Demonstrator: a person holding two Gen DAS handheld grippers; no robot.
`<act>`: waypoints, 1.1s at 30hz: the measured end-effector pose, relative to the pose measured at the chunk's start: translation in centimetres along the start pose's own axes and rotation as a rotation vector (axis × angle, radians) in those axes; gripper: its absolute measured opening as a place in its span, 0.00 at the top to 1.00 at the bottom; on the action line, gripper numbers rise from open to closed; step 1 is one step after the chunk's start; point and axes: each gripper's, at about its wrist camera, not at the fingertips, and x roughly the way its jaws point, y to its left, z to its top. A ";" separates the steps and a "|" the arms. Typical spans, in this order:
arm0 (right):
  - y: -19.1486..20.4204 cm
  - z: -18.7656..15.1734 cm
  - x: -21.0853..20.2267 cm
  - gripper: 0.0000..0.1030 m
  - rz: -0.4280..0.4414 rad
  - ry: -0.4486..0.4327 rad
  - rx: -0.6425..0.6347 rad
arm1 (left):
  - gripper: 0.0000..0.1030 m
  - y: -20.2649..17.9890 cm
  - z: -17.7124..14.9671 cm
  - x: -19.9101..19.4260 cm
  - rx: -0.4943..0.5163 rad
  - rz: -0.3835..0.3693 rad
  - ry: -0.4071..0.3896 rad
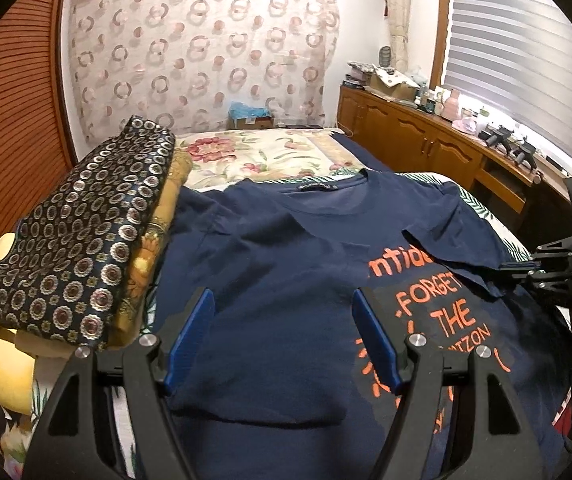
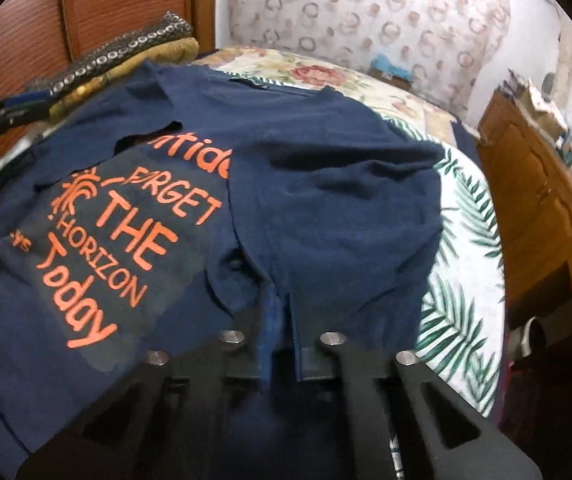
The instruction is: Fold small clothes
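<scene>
Navy cotton fills both of my views: the shirt (image 1: 270,264) lies spread on the bed (image 1: 270,152), collar away from me at twelve o'clock and hem toward me at six, so its long axis runs straight out from my body. Its right side is already turned in, the sleeve (image 2: 337,200) lying over the end of the orange print (image 2: 126,232). My right gripper (image 2: 282,312) has its jaws pressed together on the edge of that turned-in flap, blue pads nearly lost in a pinch of cloth right in front of the camera; the fold line runs from them up toward twelve. My left gripper (image 1: 286,320) hangs with its jaws wide and nothing between them but air, over the plain left half of the shirt; in that view the print sits at about two o'clock, and the right gripper shows at three, at the frame's edge. A stack of folded fabric (image 1: 86,232) sits at ten o'clock, touching or just beside the shirt's left shoulder; I cannot tell which. What the coming move turns on, I judge, is that the unfolded left side lies beneath and to nine o'clock of my open left gripper, which is the nearer one to it, while my right is taken up with the flap. That stack may crowd the left sleeve when I reach for it.
</scene>
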 end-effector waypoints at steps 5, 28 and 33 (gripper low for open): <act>-0.4 1.3 -1.8 0.97 0.117 -0.070 0.050 | 0.30 0.9 0.5 0.0 -0.013 0.024 -0.007; -8.3 5.9 1.2 0.39 -0.063 -0.134 0.149 | 0.45 5.5 8.2 8.4 0.095 -0.026 0.171; -10.1 6.9 3.3 0.39 -0.068 -0.117 0.179 | 0.51 5.6 9.2 12.5 0.121 0.034 0.281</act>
